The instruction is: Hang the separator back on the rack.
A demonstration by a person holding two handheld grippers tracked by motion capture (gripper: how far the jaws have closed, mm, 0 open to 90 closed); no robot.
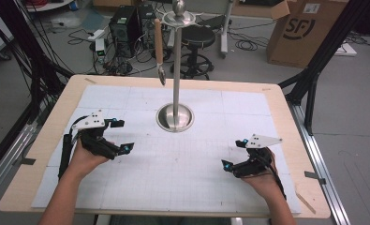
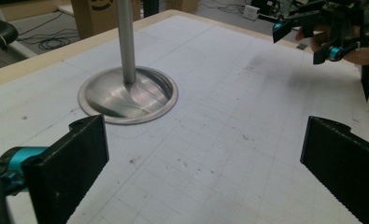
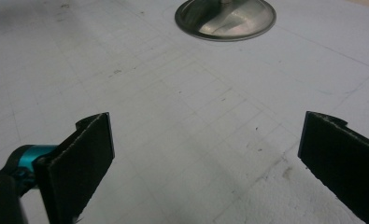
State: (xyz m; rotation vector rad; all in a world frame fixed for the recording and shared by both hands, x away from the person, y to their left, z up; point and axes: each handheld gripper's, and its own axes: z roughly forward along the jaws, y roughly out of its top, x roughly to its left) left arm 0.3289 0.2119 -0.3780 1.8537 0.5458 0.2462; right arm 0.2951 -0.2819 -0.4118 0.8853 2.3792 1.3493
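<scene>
White gridded mat (image 1: 173, 154) bare between both jaw pairs. Left gripper (image 1: 118, 137), right gripper (image 1: 234, 154): wide, empty. Stand (image 1: 175, 84) ahead; likely approach spoon (image 1: 159, 51) level.

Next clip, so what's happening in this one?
Nothing is being handled yet. A person holds the left claw and the right claw low over the white gridded mat, both open and empty. Between and beyond them stands a tall metal stand with a round dished base. A wooden-handled utensil hangs from its top, untouched.
</scene>
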